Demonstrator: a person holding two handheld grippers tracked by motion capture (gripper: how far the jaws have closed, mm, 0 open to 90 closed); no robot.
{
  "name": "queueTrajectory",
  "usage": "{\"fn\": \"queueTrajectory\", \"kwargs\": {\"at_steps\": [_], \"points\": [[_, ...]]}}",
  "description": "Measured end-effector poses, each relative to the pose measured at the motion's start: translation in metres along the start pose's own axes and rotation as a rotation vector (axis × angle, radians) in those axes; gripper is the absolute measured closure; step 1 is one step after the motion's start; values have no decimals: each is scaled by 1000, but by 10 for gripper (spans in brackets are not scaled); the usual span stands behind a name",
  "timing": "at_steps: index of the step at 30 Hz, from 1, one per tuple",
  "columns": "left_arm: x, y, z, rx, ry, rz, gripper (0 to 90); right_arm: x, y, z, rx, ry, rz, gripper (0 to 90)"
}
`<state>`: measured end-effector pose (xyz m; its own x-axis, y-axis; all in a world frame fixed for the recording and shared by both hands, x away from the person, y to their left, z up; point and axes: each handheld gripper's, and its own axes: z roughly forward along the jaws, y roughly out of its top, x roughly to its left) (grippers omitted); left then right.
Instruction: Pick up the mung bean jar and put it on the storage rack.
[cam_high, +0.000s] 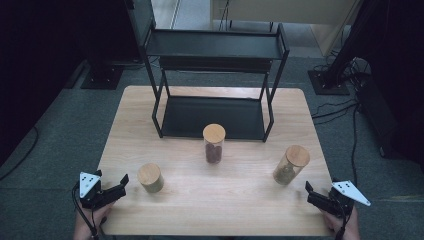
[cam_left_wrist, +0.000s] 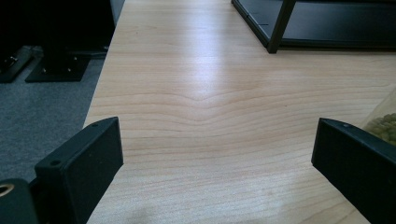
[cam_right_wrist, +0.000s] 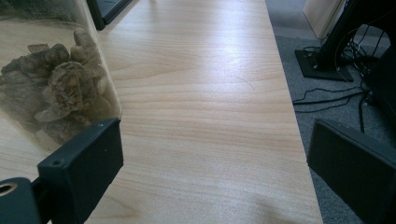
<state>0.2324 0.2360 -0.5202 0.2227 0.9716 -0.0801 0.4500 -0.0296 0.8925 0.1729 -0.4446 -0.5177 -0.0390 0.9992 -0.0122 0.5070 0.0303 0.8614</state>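
my left gripper (cam_high: 116, 186) hangs wide and empty at the table's seven o'clock, with the short clear glass jar with a round wooden lid (cam_high: 150, 178) just at its three o'clock. my right gripper (cam_high: 316, 192), also wide and empty, sits at five o'clock, the taller clear glass jar of dried brown pieces with a wooden lid (cam_high: 291, 164) near its eleven o'clock. both look rigid, slick and breakable, so i'd clamp the glass mid-body, not the lid.
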Motion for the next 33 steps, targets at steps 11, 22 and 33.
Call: {"fn": "queueTrajectory", "kwargs": {"at_steps": [11, 22, 33], "points": [[-3, -1, -4, -31, 15, 17, 23, 0, 0, 1, 8, -3, -1, 34], [-8, 2, -11, -46, 7, -16, 22, 0, 0, 1, 6, -10, -3, 34], [-26, 14, -22, -92, -31, -5, 23, 1, 0, 1, 10, -14, -6, 34]]}}
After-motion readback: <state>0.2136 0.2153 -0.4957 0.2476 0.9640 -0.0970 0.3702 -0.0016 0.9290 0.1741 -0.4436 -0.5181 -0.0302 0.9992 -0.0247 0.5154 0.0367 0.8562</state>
